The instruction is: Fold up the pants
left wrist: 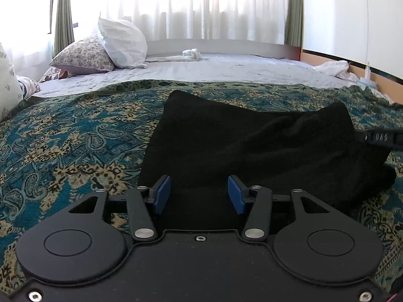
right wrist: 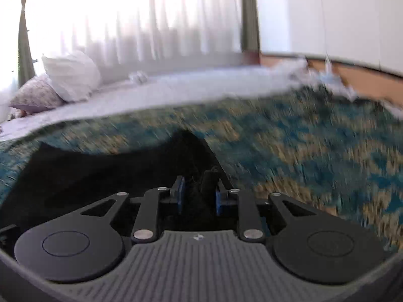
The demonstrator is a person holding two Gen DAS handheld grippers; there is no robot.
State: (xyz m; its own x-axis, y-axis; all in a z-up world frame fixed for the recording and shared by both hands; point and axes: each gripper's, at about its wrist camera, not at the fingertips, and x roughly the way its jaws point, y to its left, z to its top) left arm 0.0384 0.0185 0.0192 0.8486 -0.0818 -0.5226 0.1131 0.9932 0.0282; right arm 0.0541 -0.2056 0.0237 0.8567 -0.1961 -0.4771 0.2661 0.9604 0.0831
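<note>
Black pants (left wrist: 252, 138) lie folded into a thick dark bundle on the teal and tan paisley bedspread (left wrist: 75, 138). My left gripper (left wrist: 200, 193) hovers at the bundle's near left edge, its blue pads standing apart over the black cloth without pressing it. In the right wrist view, which is motion-blurred, my right gripper (right wrist: 199, 196) has its blue pads close together with a bunch of the black pants (right wrist: 100, 176) pinched between them, at the bundle's right corner. One of the right gripper's black fingers (left wrist: 382, 138) pokes in at the right edge of the left wrist view.
Beyond the bedspread (right wrist: 302, 151) the bed shows a white sheet (left wrist: 226, 70), with a white pillow (left wrist: 123, 42) and a floral pillow (left wrist: 83, 55) at the far left. A small white cloth (left wrist: 191, 54) lies by the curtained window. An orange bed frame (left wrist: 365, 71) runs along the right.
</note>
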